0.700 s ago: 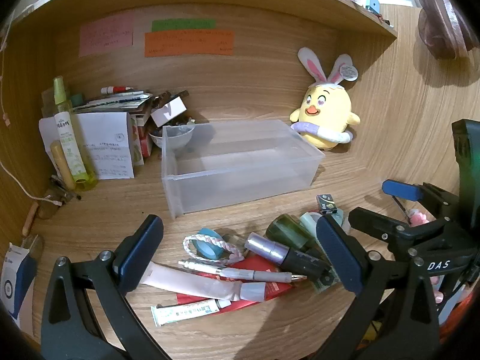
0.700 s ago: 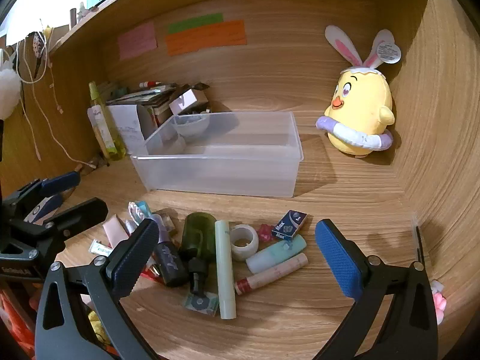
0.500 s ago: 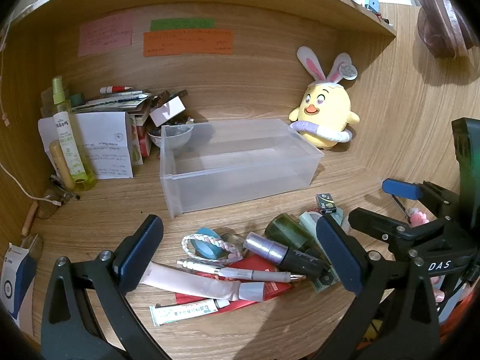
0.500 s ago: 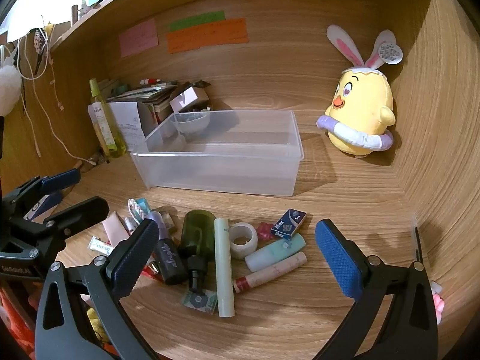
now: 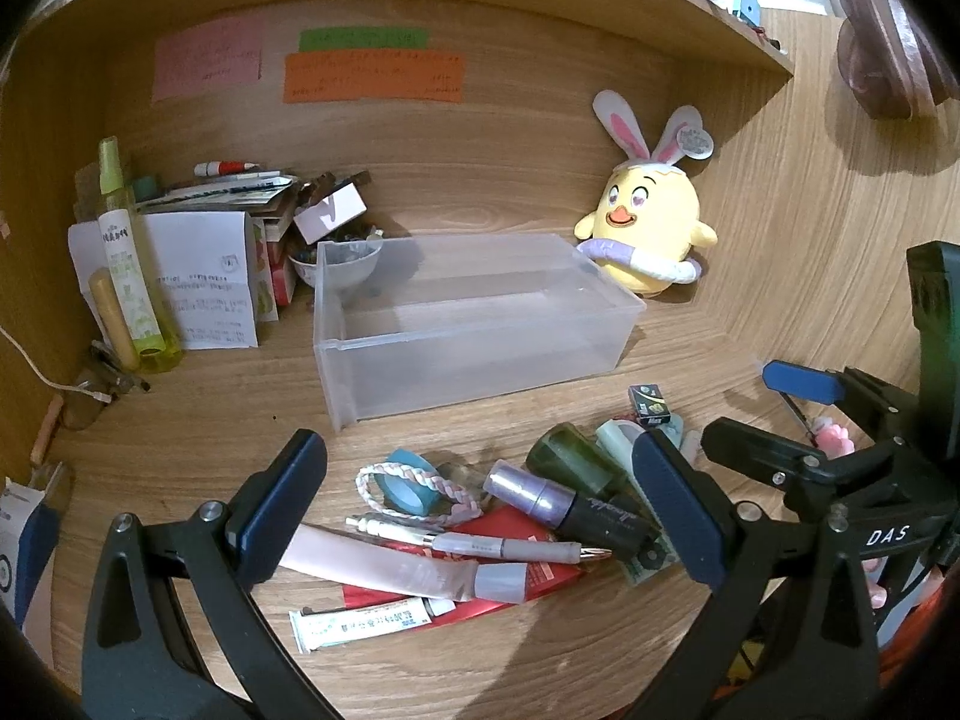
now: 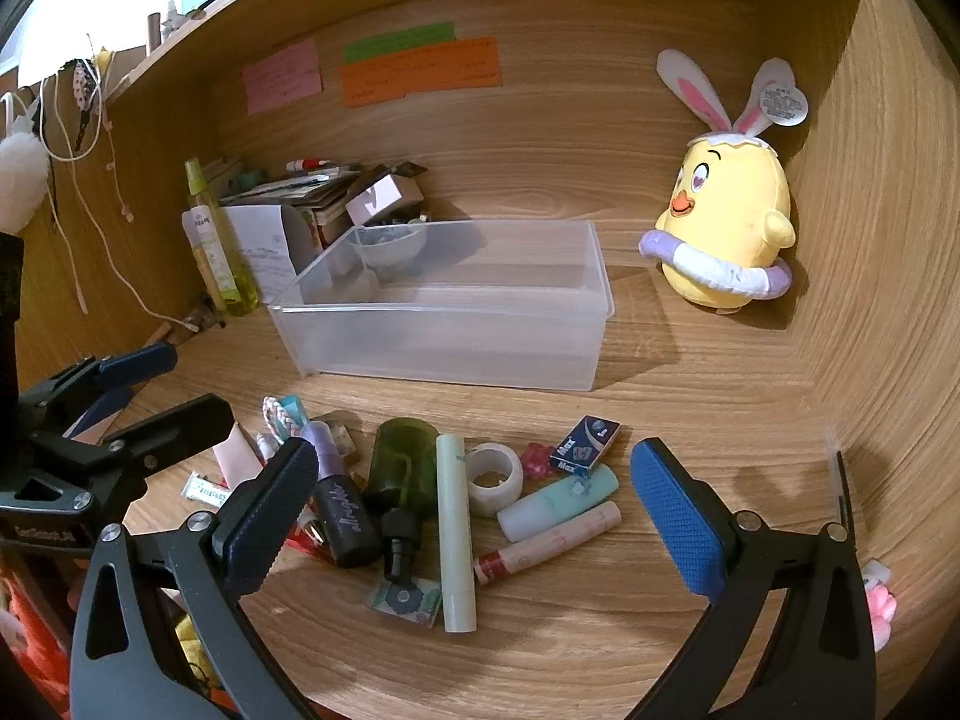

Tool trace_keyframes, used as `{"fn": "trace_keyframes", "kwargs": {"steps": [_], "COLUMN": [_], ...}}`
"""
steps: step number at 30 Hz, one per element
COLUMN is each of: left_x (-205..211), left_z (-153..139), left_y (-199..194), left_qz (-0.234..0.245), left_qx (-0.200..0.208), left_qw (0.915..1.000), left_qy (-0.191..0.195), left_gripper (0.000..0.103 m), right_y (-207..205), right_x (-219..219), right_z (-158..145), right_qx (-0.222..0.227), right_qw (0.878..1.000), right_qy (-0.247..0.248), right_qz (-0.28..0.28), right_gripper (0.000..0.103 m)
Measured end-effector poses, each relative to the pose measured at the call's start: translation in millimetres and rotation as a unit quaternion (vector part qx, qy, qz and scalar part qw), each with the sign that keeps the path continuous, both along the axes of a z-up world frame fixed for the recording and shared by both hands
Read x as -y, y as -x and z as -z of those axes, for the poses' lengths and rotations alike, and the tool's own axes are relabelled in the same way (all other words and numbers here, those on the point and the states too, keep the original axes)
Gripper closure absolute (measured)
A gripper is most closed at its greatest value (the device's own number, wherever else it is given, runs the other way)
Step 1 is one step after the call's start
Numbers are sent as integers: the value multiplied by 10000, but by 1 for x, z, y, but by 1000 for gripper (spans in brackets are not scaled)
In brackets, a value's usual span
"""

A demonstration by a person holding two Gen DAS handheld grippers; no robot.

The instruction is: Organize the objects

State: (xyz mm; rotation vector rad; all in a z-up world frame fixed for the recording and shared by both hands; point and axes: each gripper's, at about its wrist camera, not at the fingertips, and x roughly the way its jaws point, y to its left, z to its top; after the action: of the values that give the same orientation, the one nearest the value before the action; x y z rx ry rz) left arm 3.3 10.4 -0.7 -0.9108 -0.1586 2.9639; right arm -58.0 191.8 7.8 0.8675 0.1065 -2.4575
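Nothing has shifted since the earlier frames: your left gripper point(image 5: 477, 507) and right gripper point(image 6: 474, 519) hang fully open, holding nothing, above the near clutter of a pen point(image 5: 474, 543), green bottle point(image 6: 403, 459) and tape roll point(image 6: 495, 471). Farther back sits the clear bin point(image 5: 480, 360), plush chick point(image 6: 723, 234) to its right.

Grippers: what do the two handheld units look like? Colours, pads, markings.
Both match: black skeletal frames with triangular cut-outs and silver screws. The left gripper has smooth dark-blue pads; the right gripper has brighter blue pads with knurled faces. White "DAS" lettering shows on the right unit's body. No cables or sleeves in view.
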Motion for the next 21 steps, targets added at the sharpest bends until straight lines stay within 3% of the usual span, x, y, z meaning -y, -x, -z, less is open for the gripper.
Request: {"fn": "trace_keyframes", "kwargs": {"steps": [21], "left_x": [2], "left_z": [20], "left_y": [3], "left_qz": [42], "left_qx": [235], "left_qw": [9997], "left_qy": [-41], "left_gripper": [0], "right_y": [8], "right_x": [-18], "right_z": [16], "right_qx": [139], "right_qw": [9998], "right_qy": [-78], "right_qz": [133], "right_gripper": [0]}}
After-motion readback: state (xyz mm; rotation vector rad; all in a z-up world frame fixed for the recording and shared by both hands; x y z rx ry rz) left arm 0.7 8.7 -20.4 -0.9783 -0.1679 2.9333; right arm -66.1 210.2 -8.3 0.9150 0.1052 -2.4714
